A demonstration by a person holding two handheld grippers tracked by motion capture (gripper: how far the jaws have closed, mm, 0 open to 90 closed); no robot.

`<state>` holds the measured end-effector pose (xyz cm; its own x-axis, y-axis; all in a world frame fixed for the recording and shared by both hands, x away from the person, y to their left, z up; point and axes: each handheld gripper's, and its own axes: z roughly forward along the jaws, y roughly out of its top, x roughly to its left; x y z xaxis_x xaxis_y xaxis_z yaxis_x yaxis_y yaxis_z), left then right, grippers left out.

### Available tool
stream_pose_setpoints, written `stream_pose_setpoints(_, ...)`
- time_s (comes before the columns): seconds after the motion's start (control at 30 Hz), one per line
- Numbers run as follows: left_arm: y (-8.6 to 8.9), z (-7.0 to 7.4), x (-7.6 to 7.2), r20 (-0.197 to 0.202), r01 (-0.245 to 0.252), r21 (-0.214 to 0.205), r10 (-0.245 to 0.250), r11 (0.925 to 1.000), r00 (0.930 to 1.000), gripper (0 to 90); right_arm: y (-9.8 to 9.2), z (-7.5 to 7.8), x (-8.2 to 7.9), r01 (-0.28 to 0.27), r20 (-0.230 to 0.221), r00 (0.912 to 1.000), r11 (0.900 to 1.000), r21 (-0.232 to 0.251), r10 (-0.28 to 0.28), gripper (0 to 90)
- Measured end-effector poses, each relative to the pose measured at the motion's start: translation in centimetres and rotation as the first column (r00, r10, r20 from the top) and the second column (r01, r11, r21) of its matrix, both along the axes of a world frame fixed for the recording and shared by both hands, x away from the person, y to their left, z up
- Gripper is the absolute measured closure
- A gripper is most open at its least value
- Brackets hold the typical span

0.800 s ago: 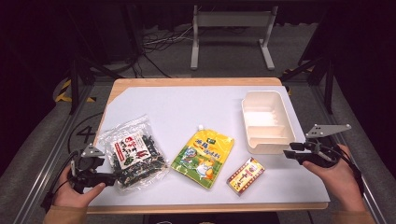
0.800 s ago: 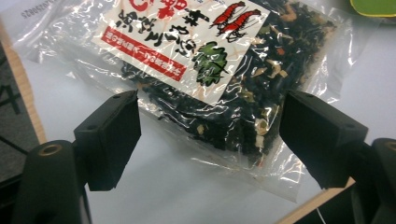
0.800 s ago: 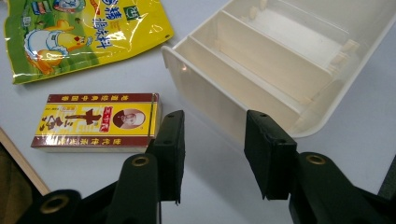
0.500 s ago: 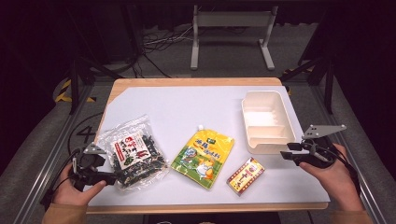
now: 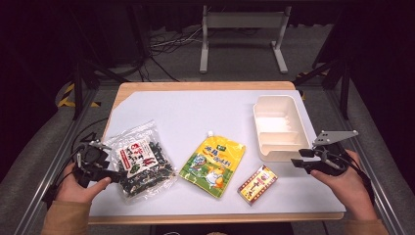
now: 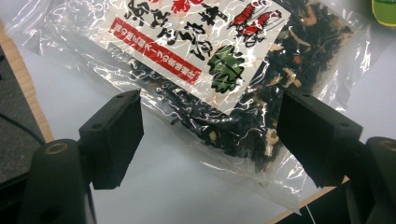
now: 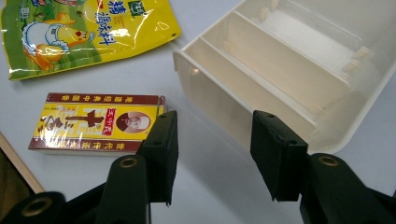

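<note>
- The left gripper (image 6: 210, 140) has its fingers (image 6: 114, 135) wide apart and empty, just above the near end of the seaweed bag (image 6: 224, 70), which lies flat on the tabletop (image 6: 154, 186) at its front left.
- Risk: the bag is thin, shiny and loose. If the fingers close on the plastic edge alone, I judge it can slip out, or the contents can shift and the bag can sag.
- The right gripper (image 7: 212, 151) also has its fingers (image 7: 275, 154) apart with nothing between them; it points at the near wall of the white tray (image 7: 261, 79). A careless push there can slide the tray away.
- The small yellow box (image 7: 93, 123) lies just beside the tray, so it can be knocked.
- The high view adds the whole layout: bag (image 5: 139, 159), yellow pouch (image 5: 214, 164), box (image 5: 258, 183), tray (image 5: 279, 127), both hands.
- The gripper views add the tray's inner dividers and the bag's print.
</note>
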<state>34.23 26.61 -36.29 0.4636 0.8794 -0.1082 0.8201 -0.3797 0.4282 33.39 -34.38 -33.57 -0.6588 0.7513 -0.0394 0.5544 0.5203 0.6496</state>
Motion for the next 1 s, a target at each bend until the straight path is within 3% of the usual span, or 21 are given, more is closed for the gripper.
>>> stream_pose_setpoints(0.2,0.3,0.2,1.0,0.012,-0.04,-0.011,0.04,0.9991,0.9991,23.5,0.3,-0.1,0.1,-0.009,-0.004,1.0,1.0,-0.003,0.009,50.5)
stream_pose_setpoints(0.4,1.4,0.0,2.4,0.011,-0.109,-0.03,0.109,0.9936,0.994,22.7,0.6,-0.2,0.1,-0.024,-0.007,0.9997,0.9997,-0.005,0.024,50.0)
stream_pose_setpoints(0.8,2.8,-1.5,5.0,-0.006,-0.208,-0.082,0.208,0.9747,0.9781,24.9,0.6,-0.3,-0.2,-0.014,-0.003,0.9999,0.9999,-0.004,0.014,48.0)
stream_pose_setpoints(1.0,3.6,-2.6,6.0,-0.025,-0.262,-0.093,0.26,0.9607,0.9652,25.2,0.6,-0.4,-0.4,-0.009,0.002,1.0,1.0,-0.001,0.009,47.2)
